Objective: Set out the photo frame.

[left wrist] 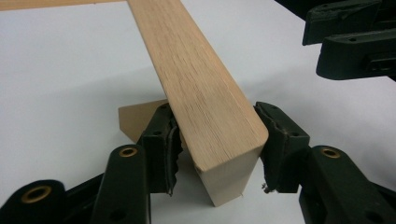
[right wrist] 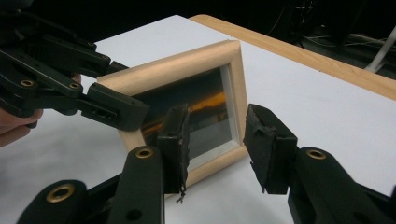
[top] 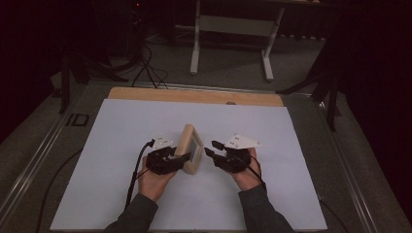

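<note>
Left tongs [left wrist: 215, 140] are clamping the wooden frame [top: 190, 148] at its edge. Right tongs [right wrist: 217, 144] are waiting apart beside it, white table [top: 272, 194] lying free around.

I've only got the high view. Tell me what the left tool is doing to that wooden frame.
Observer: In the left gripper view, the left tool has its jaws closed on the edge of the wooden frame, one on each side, pads pressed against the wood.
Operator: Report the right tool.
Observer: The right tool is open, jaws apart, pointing at the frame's front and gripping nothing.
Operator: Describe the front of the frame.
Observer: The right gripper view shows a dark glass pane with an orange streak across it, set inside the pale wood border.
Operator: Say how the frame sits.
Observer: It stands on its lower edge on the white sheet, with a wooden prop showing behind it.
</note>
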A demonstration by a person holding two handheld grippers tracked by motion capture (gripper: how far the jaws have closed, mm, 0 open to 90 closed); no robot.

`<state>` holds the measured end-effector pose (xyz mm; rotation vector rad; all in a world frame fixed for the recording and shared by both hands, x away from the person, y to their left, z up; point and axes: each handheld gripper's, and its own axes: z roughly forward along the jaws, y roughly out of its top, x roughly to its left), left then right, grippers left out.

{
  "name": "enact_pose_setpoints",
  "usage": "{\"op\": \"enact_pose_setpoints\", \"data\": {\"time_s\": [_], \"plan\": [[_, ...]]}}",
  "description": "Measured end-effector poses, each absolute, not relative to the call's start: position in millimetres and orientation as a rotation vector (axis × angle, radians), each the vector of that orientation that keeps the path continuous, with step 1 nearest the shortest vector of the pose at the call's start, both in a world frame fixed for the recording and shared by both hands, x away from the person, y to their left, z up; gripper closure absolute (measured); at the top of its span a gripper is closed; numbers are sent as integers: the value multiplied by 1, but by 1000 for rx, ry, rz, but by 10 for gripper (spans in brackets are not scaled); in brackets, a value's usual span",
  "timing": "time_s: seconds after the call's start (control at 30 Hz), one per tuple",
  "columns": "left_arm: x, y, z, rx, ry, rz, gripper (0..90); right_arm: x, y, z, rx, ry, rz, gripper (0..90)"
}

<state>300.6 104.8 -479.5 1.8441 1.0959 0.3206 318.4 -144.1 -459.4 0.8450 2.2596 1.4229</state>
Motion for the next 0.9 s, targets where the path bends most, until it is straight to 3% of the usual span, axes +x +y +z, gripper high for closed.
{"op": "enact_pose_setpoints", "data": {"time_s": [0.4,0.9], "plan": [[297,99,-479,1875,1020,317,605,319,-149,-453,857,2233,1444,595],[286,84,-480,1946,896,408,606,320,-154,-450,872,2203,1456,606]]}}
